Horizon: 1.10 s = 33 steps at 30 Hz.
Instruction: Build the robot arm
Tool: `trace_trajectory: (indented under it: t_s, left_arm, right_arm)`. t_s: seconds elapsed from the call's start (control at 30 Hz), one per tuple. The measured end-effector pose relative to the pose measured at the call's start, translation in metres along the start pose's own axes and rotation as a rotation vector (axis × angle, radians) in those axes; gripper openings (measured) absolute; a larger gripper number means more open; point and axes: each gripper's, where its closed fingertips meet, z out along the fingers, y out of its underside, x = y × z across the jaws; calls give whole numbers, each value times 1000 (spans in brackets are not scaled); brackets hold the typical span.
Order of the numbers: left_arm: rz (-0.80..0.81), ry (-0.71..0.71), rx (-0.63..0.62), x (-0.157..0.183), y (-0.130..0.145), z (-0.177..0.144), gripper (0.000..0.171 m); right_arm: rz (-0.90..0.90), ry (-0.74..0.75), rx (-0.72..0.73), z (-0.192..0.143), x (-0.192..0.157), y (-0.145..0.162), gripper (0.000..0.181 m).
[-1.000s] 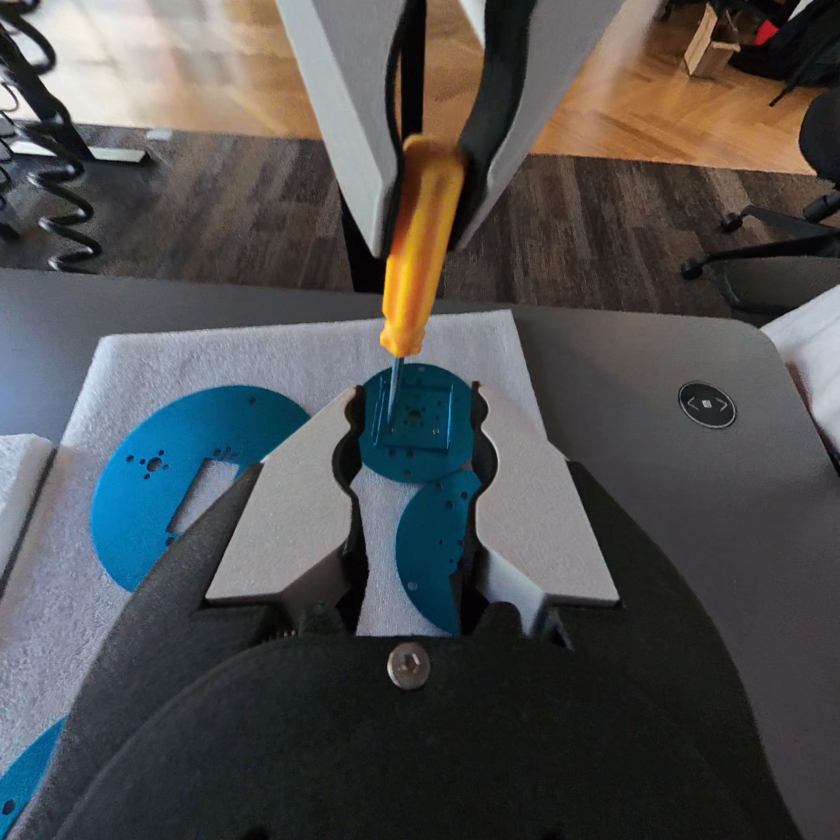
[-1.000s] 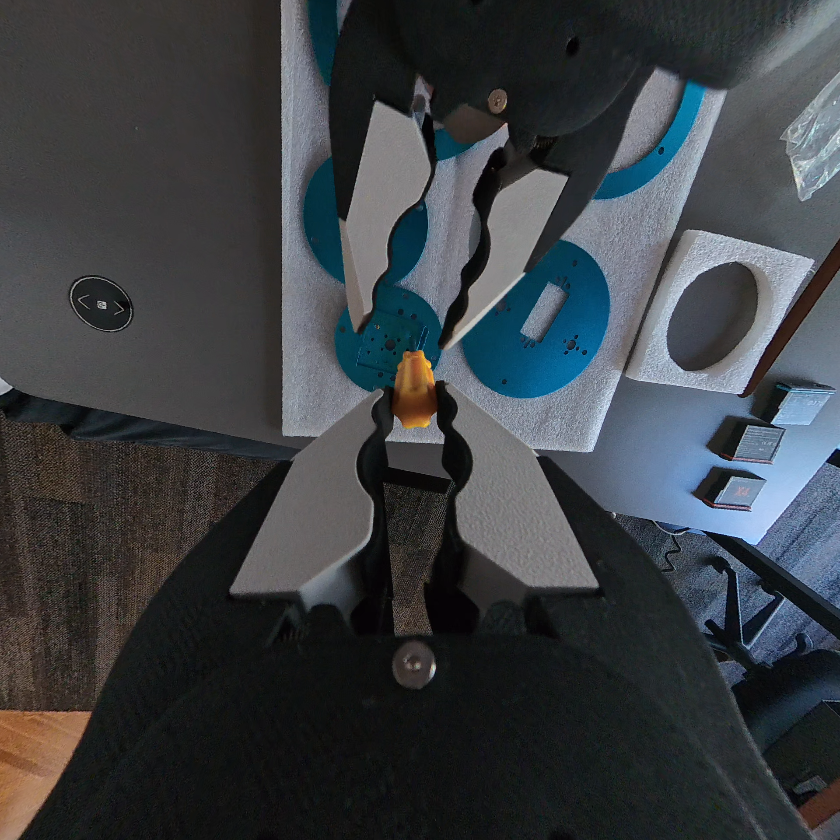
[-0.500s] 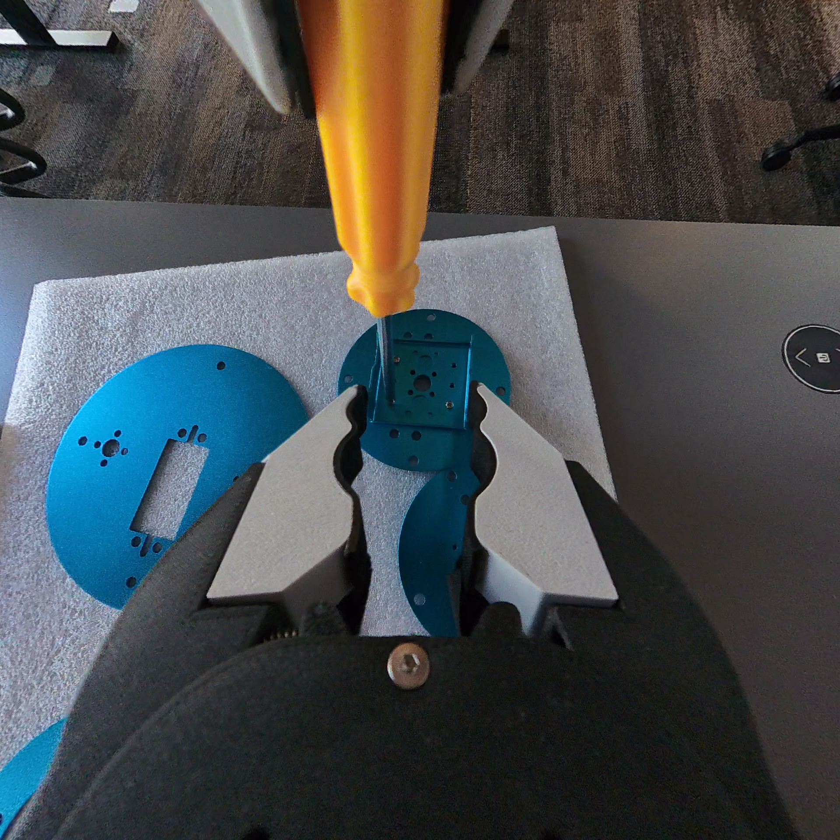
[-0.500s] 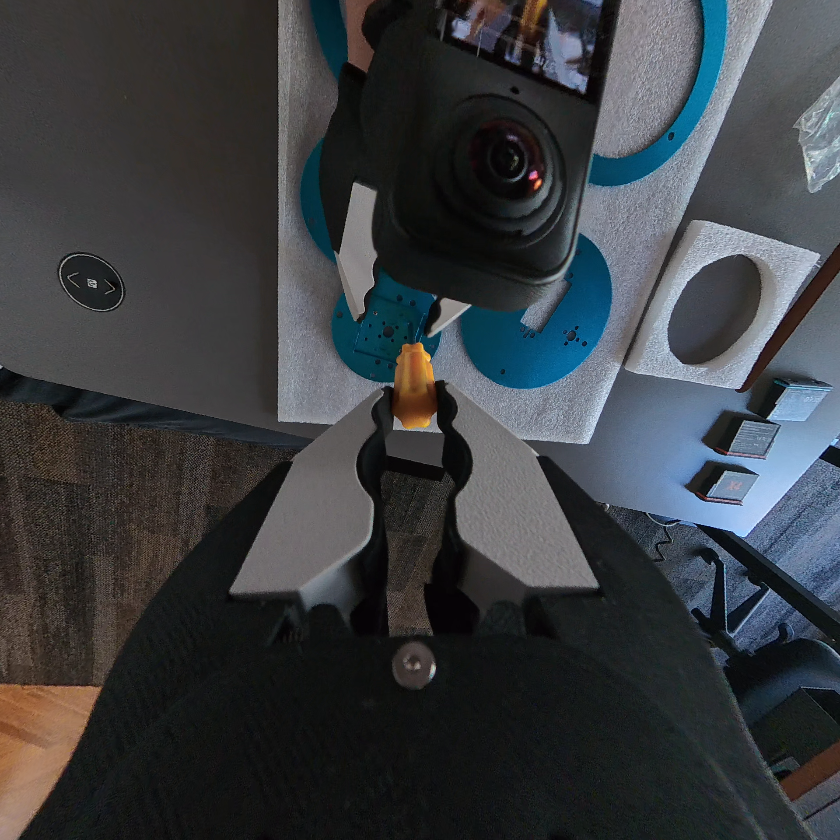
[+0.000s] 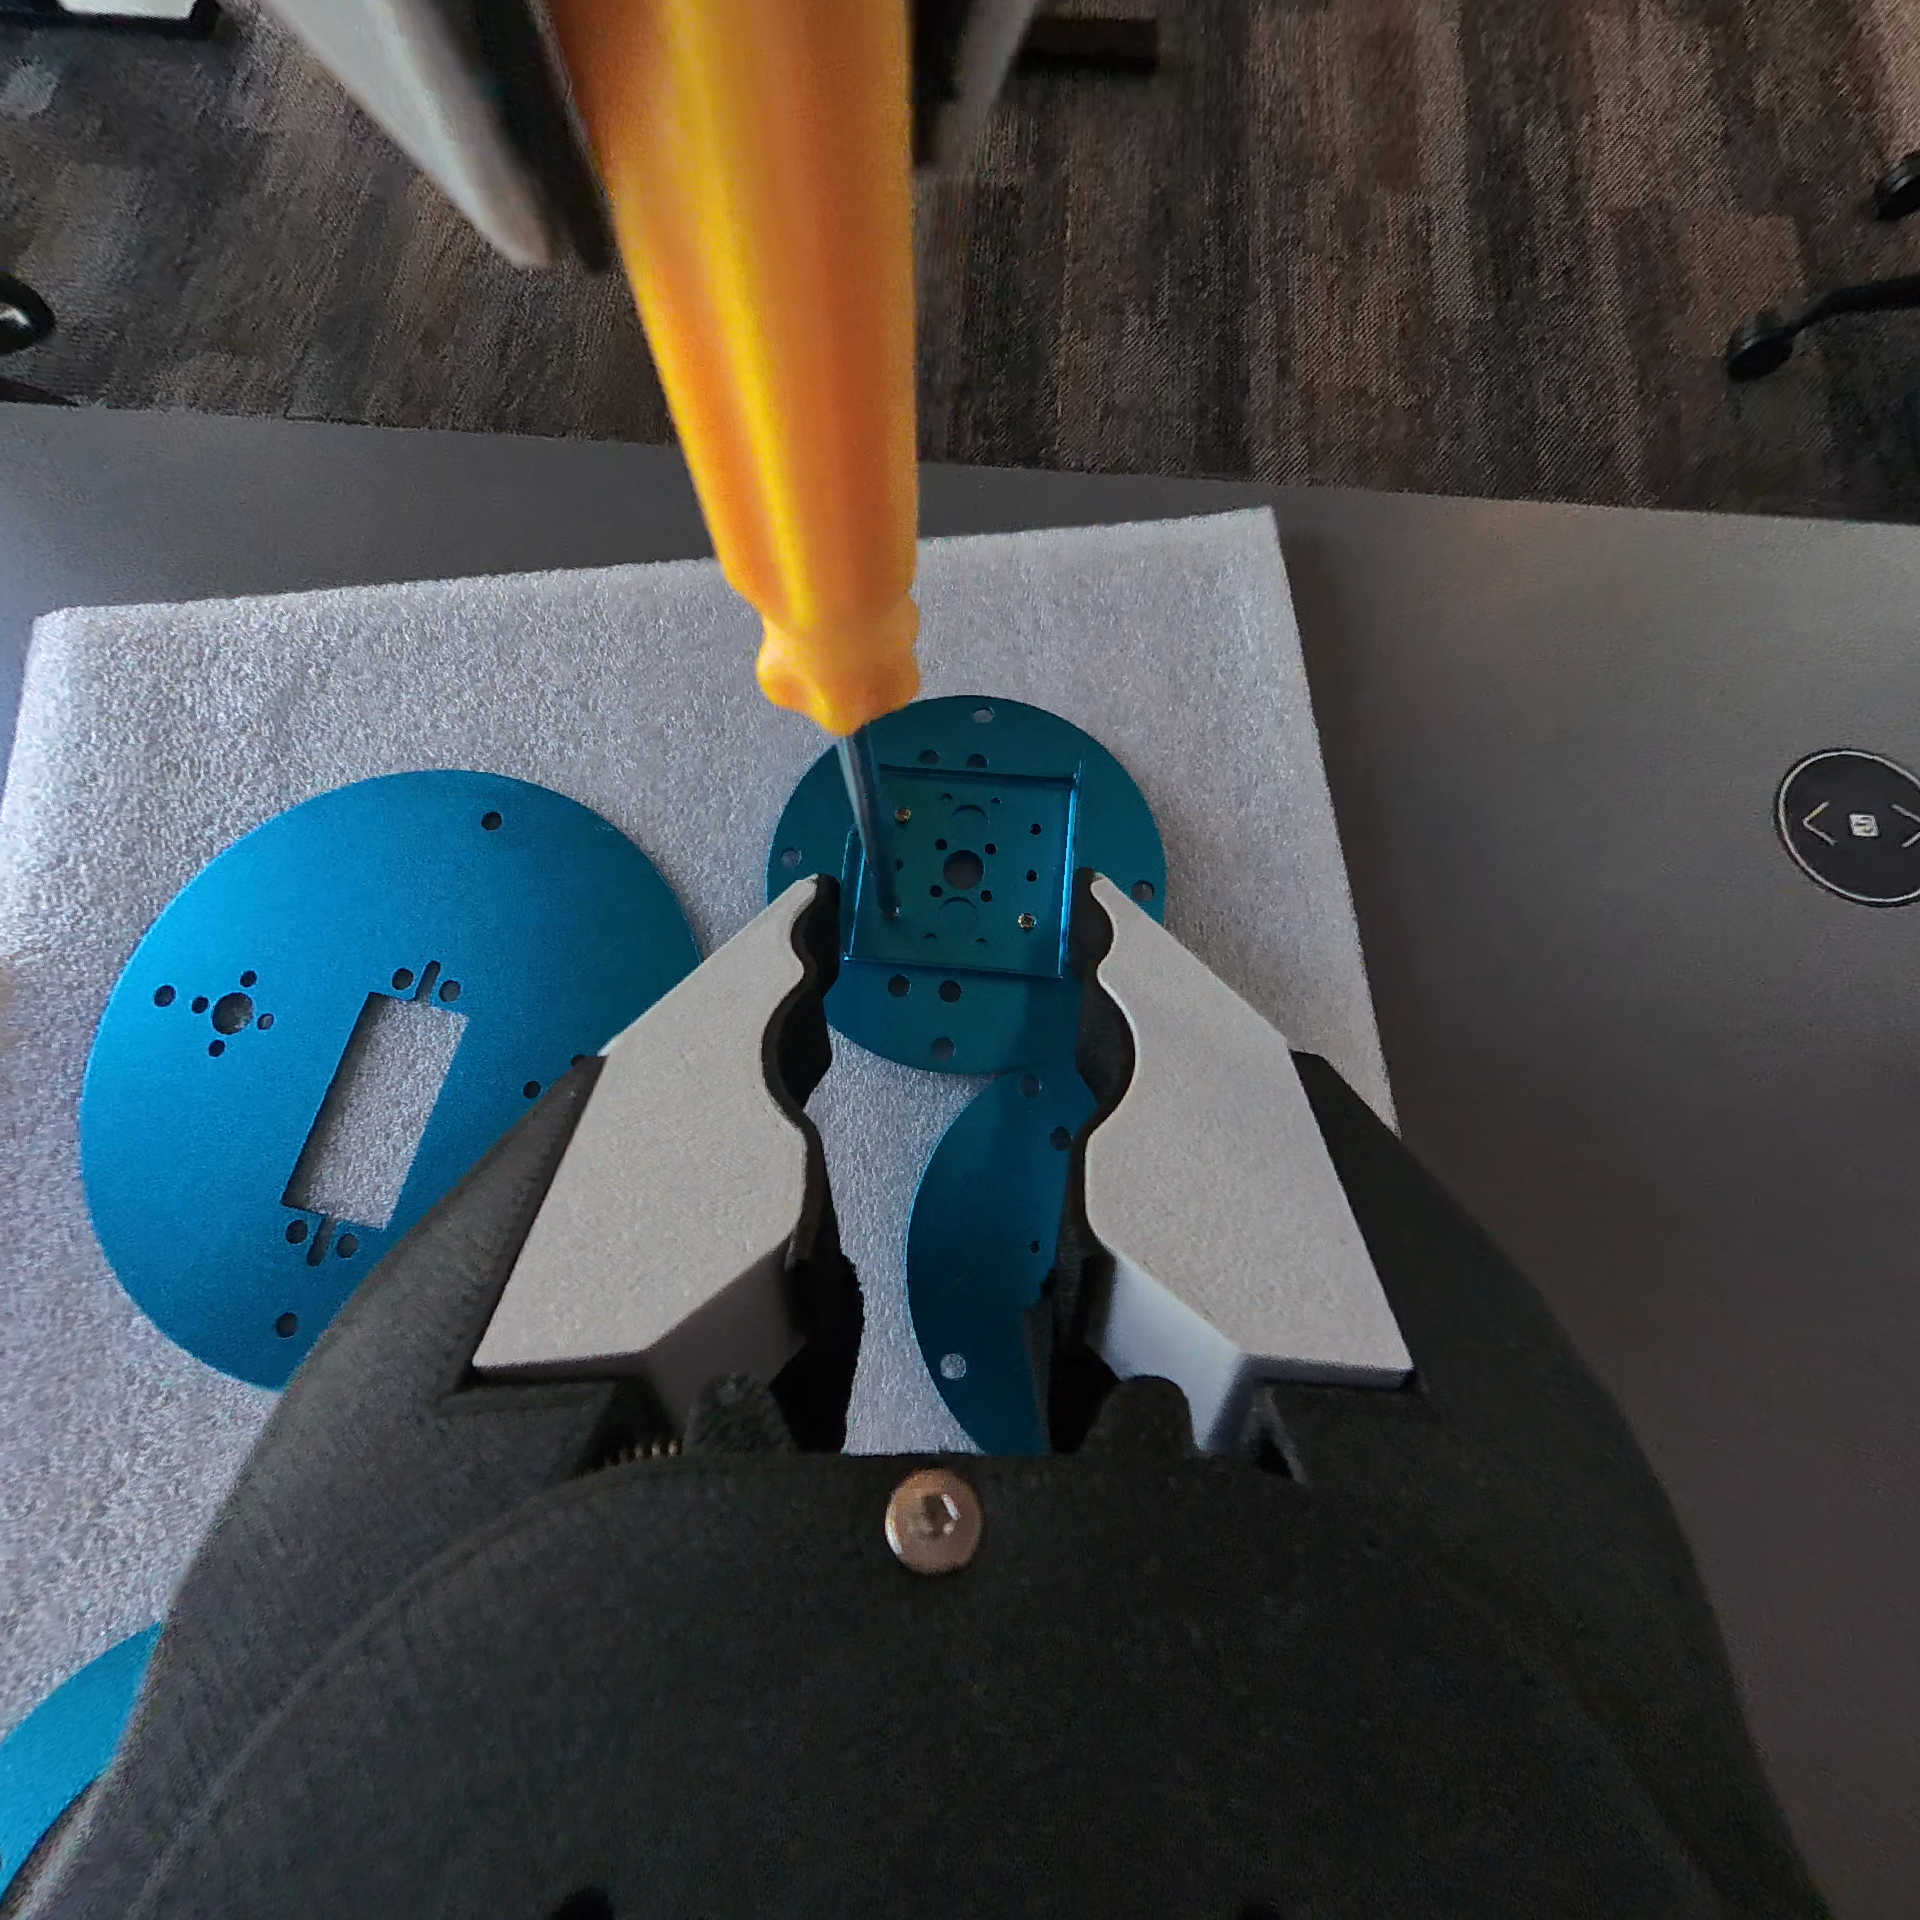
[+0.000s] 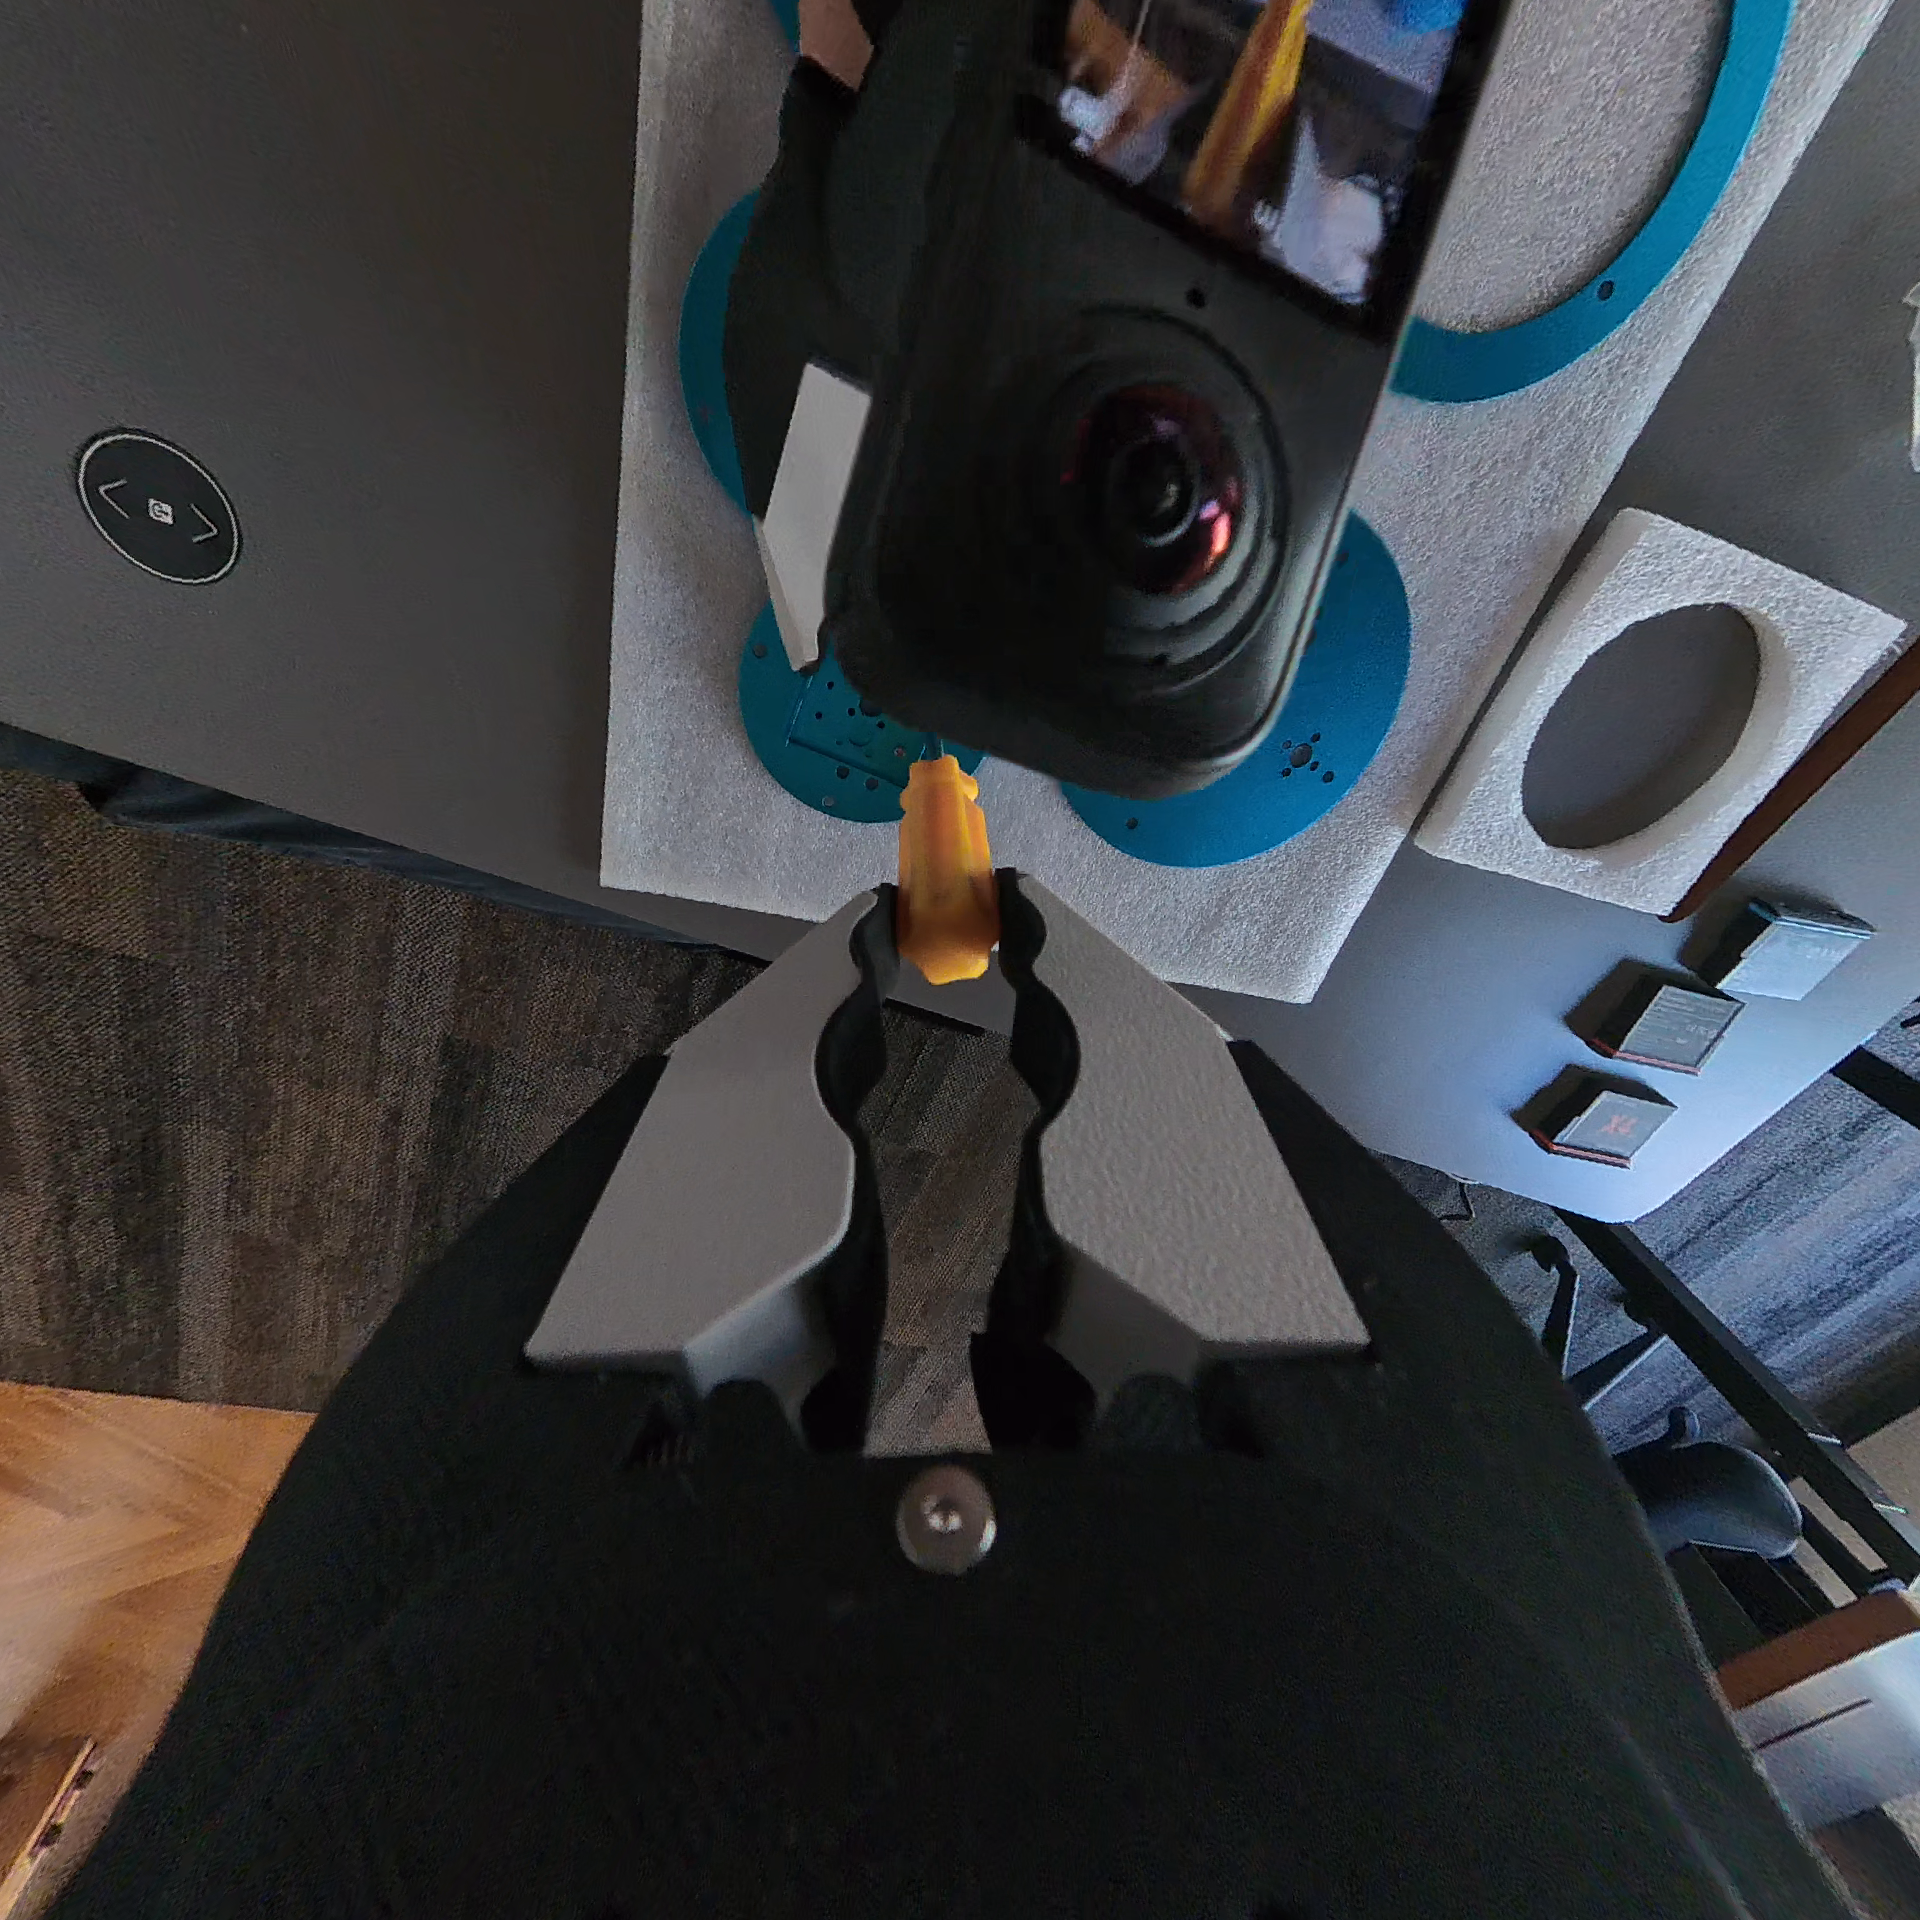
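My left gripper is open, its fingertips on either side of a blue square bracket. The bracket sits on a small blue round plate on a white foam sheet. My right gripper is shut on an orange-handled screwdriver. The screwdriver comes down steeply from above, and its thin blade tip rests in the bracket's near left corner. In the right wrist view the left gripper's camera body hides most of the bracket and one of its fingers shows beside it.
A large blue disc with a rectangular cut-out lies left on the foam. Another blue plate lies under my left fingers. A blue ring, a foam block with a round hole and small boxes lie to the side. A round control button is set in the grey table. The left gripper's tips are roughly 11 cm from the right gripper's.
My left gripper has moved forward and down until its fingertips flank the bracket. The screwdriver has come steeper and closer, its tip staying in the bracket.
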Motion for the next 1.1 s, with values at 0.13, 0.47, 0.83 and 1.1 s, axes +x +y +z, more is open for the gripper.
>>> trace_trajectory:
  t_s: [0.13,0.47,0.83,1.1]
  left_arm:
    - [-1,-11,-14,0,0,0,44]
    - [-49,14,120,-1,-17,-18,40]
    - [9,-2,63,1,-7,-4,39]
    - [-84,-19,123,-11,-11,-29,46]
  right_arm:
    - [-5,11,-13,0,-1,1,18]
    - [-10,23,-8,0,-3,3,18]
    - [-7,28,-21,0,-4,7,18]
    - [3,26,-21,0,-4,9,18]
